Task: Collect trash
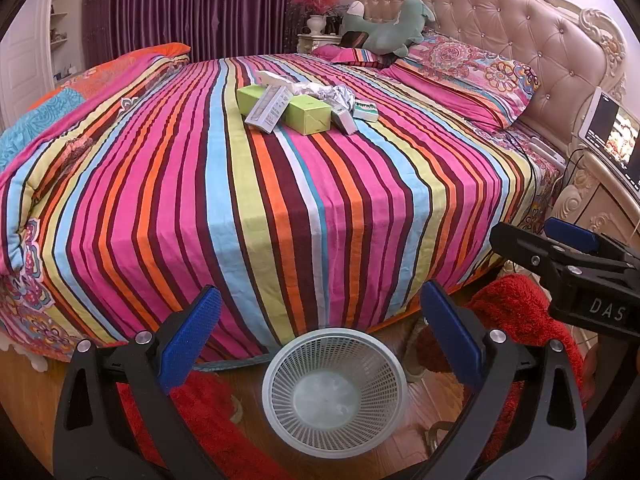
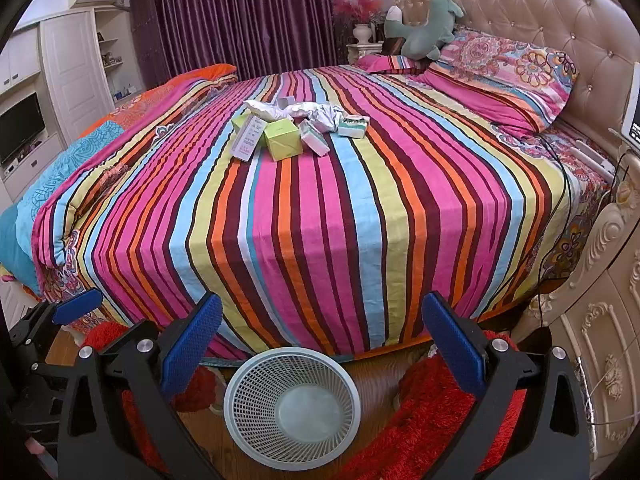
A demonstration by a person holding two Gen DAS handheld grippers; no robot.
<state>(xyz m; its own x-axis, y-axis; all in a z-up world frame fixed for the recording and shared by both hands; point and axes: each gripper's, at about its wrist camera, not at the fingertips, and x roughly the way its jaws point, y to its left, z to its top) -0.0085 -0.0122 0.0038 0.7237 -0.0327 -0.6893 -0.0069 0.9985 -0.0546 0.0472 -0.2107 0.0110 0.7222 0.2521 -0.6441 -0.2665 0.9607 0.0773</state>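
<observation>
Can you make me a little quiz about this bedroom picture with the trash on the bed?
1. True or false: the white mesh basket stands on the floor beside the bed and has nothing in it.
2. What lies on the green box? A) a white carton B) a spoon C) a shoe
3. Fill in: the left gripper and the right gripper are both ____.

Key: 1 true; 2 A; 3 open, holding nothing.
</observation>
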